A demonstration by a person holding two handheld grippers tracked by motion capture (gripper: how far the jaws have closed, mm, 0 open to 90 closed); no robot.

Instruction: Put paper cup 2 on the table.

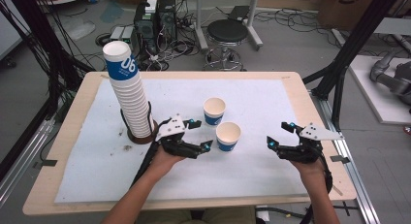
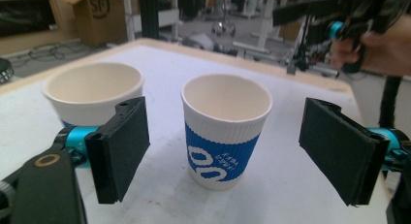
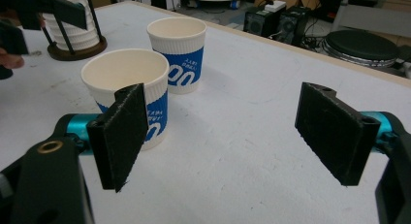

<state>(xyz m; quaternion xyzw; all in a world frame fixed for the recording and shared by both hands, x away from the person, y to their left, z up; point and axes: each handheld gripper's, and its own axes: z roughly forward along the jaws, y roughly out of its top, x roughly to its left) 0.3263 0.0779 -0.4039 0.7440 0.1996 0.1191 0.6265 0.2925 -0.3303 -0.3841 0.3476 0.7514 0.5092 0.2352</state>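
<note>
**Loose Cups Stood Within Easy Knocking Range**

The left gripper (image 1: pixel 199 135) had its jaws wide open and held nothing; the near cup (image 1: pixel 228 136) stood free on the white mat (image 1: pixel 261 170), just ahead of it. The far cup (image 1: pixel 214 111) stood close behind. The right gripper (image 1: pixel 281 135) hung open and empty, well apart. A careless sweep would likely have tipped either light cup or bumped the tall stack (image 1: pixel 130 95).
</note>
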